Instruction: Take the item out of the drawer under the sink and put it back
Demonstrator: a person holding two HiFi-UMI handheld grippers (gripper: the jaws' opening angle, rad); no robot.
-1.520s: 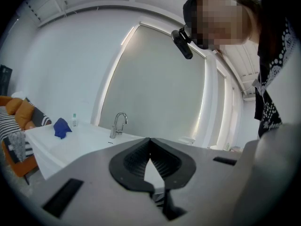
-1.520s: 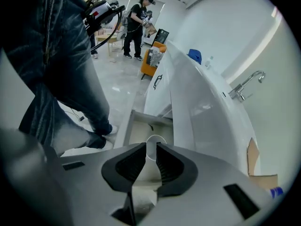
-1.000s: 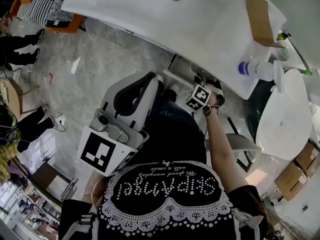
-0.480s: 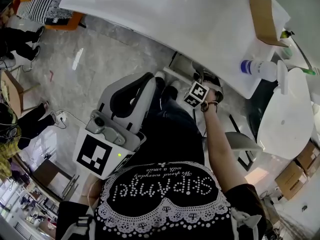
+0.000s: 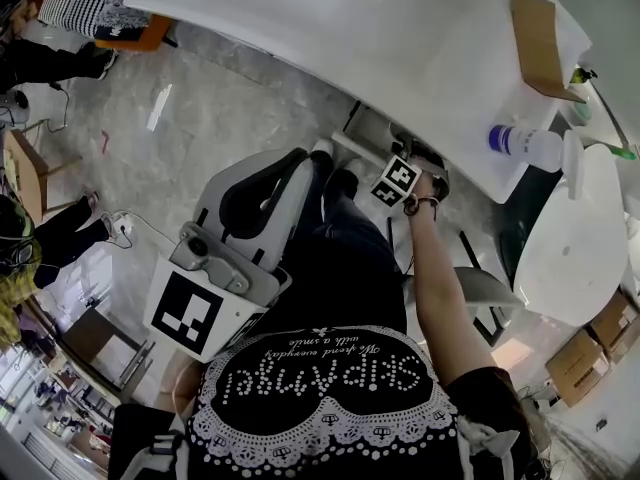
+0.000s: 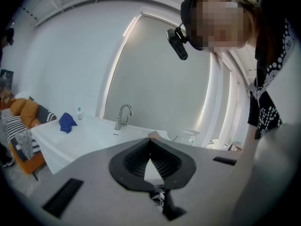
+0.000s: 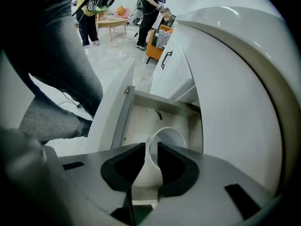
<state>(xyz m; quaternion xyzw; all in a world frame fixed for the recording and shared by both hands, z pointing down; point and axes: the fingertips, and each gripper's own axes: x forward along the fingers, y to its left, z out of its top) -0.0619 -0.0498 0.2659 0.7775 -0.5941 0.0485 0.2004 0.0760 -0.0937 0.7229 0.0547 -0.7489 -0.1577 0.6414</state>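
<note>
Cup [image 7: 171, 138]: upright in open drawer [image 7: 141, 112] under sink [image 7: 235, 79], apparently put back. Right gripper [image 7: 150, 147]: jaws just opening, astride the cup wall, grip released. Left gripper [image 6: 150, 142]: clenched, empty. Remaining, likely: withdraw, perhaps close drawer.

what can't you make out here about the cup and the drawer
Right gripper view: the round white cup's base, hidden behind the right tool; whether it sits on the open white drawer's floor is unclear.
Same view: the jaws have just been opening around the cup's wall; whether the pads press it cannot be told.
Head view: the cup, hidden beneath the tool.
</note>
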